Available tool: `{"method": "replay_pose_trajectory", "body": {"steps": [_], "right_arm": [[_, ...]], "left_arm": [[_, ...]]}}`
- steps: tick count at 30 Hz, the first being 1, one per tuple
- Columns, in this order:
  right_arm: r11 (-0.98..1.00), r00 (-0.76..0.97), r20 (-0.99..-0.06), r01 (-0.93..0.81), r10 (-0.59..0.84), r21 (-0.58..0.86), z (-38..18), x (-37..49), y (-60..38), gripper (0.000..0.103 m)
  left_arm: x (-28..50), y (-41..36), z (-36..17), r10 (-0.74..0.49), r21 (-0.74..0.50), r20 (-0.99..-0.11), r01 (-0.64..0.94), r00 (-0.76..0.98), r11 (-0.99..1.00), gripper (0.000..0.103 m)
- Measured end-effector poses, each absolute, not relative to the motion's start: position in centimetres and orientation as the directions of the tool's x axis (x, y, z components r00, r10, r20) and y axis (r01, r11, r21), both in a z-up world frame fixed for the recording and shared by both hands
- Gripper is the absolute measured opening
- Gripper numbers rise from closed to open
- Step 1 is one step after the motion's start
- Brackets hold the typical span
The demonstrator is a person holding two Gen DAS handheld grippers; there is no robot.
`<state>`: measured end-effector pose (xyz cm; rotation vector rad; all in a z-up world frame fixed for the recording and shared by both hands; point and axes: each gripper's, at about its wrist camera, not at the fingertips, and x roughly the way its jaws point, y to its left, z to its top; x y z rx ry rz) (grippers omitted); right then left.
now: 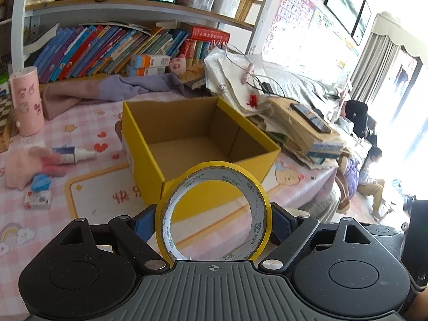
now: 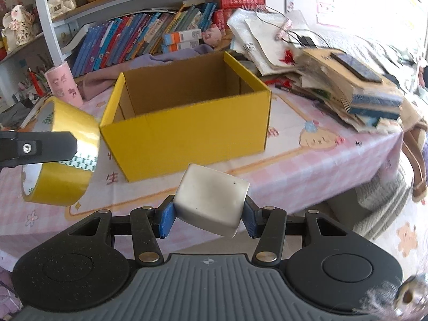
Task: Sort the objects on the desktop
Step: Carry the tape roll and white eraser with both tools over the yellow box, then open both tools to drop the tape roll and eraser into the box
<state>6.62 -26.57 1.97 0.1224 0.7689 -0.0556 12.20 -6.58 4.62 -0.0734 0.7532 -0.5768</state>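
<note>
Left wrist view: a pink plush toy (image 1: 26, 168), a small white dropper bottle (image 1: 76, 155), a blue item and a small red-and-white packet are seen only here, scattered on the desk (image 1: 88, 123) toward its left edge.
Right wrist view: the outer yellow band of the tape roll (image 2: 62, 155) and one black finger of the left gripper (image 2: 53, 147) across it are shown only here — at the frame's left, just beside the box's near-left corner.
Both views: the yellow cardboard box (image 1: 187, 144) is seen open-topped near the middle of the desk, its brown inside bare; a pink printed cylinder (image 1: 26, 101) is stood toward the back-left corner, and a heap of papers and books (image 1: 294, 117) is piled at the right edge.
Left gripper (image 1: 214, 224): spread wide and clamped on the tape roll (image 1: 214, 208), blue pads pressed on opposite sides of its rim; the roll is held upright, clear of the desk, before the box's near wall.
Right gripper (image 2: 208, 214): part-closed and clamped on a pale grey rounded block (image 2: 211, 200) — tilted between the blue pads, above the desk's front edge, short of the box (image 2: 187, 133).
</note>
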Motion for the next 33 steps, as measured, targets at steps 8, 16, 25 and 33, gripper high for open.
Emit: {"method": "replay_pose_trajectory", "body": {"steps": [8,16,25,33], "right_arm": [[0.998,0.77,-0.635,-0.022,0.059,0.066,4.1,11.0,-28.5,0.048],[0.989,0.795,-0.59,-0.142,0.143,0.048,5.8,16.4,-30.9,0.048],[0.952,0.738,-0.625,-0.304,0.254,0.029,5.0,22.8,-32.2,0.048],[0.888,0.641,-0.708,-0.457,0.296,-0.043,2.4,28.3,-31.4,0.048]], "left_arm": [[15.5,-9.2,5.8,-0.496,-0.269,-0.592,0.424,0.636,0.865,0.087],[18.7,-11.9,6.4,-0.438,-0.256,-0.569,0.356,0.695,0.898,0.087],[23.0,-14.4,6.1,-0.361,-0.21,-0.587,0.295,0.724,0.932,0.087],[27.5,-15.6,3.2,-0.293,-0.151,-0.672,0.261,0.681,0.953,0.087]]}}
